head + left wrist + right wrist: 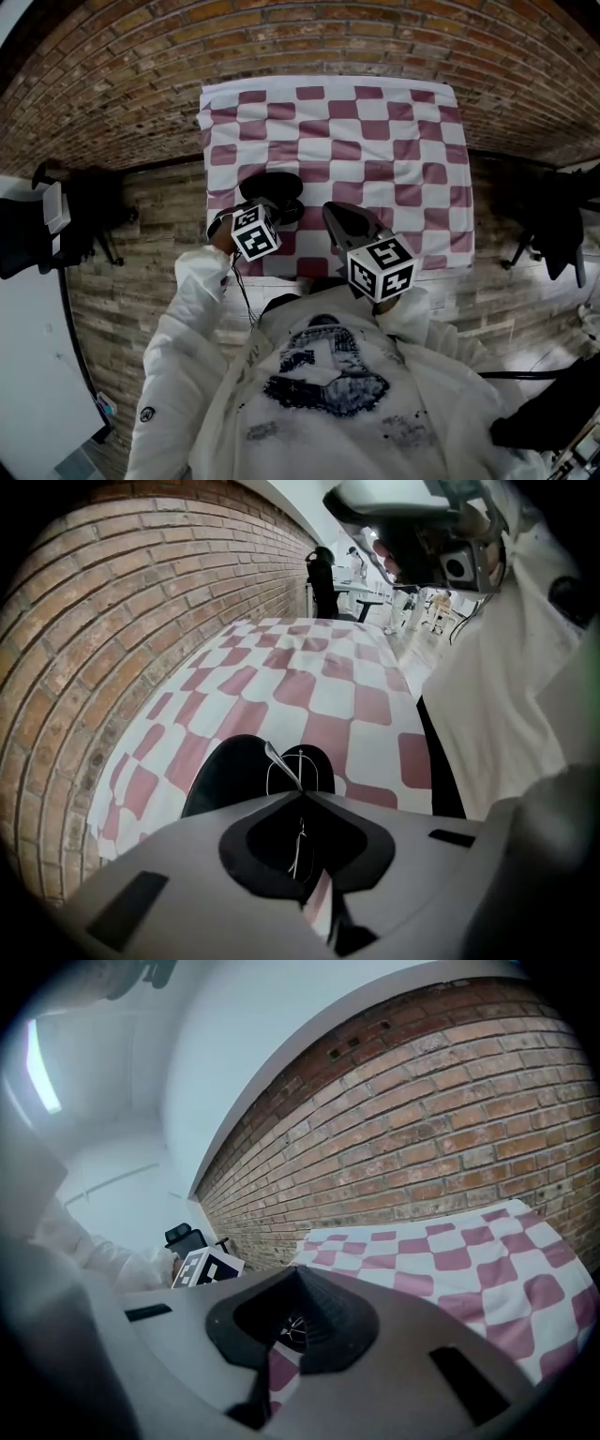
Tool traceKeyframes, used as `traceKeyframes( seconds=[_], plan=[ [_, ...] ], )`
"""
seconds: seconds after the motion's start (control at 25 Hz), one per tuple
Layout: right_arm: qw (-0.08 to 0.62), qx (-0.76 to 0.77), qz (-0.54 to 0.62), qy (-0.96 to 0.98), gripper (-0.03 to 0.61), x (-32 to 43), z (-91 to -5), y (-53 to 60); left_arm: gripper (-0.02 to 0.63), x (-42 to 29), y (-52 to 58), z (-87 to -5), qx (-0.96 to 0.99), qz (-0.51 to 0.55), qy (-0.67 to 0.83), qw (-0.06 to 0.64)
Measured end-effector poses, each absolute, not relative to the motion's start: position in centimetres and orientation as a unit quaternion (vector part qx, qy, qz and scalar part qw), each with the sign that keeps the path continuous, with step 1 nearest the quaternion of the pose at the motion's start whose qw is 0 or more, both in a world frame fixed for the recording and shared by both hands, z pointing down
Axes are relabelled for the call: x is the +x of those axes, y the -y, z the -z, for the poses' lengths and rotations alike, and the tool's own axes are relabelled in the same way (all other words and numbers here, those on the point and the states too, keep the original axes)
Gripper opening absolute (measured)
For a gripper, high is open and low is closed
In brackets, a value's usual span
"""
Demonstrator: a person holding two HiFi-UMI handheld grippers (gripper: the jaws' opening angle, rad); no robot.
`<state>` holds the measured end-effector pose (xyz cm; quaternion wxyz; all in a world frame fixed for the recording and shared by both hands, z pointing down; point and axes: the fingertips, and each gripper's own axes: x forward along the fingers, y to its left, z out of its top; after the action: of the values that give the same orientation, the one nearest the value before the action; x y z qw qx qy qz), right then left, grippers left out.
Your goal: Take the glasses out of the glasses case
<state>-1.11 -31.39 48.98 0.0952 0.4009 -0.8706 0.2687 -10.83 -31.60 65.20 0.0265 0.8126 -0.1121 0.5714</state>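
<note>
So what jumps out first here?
A pink-checked cloth stands out against the brick wall. At its near edge lies a black case, and the left tool pinches thin wire glasses by it.

Left gripper (pixel 302 794) pitched steeply down, jaws pressed together on the thin wire of the glasses (pixel 276 752). Right gripper (pixel 298 1269) near it, tilted only slightly down, jaws together (nothing between them).
</note>
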Motion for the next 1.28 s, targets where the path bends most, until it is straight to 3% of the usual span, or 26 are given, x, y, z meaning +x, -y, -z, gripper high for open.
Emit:
traceKeyframes(
  seconds=[1.28],
  plan=[
    [0.073,0.440,-0.238,0.863,0.014,-3.0,-45.7,21.7,0.018,-11.2,27.2,-54.6,0.864,-0.410,0.293,0.006]
  ],
)
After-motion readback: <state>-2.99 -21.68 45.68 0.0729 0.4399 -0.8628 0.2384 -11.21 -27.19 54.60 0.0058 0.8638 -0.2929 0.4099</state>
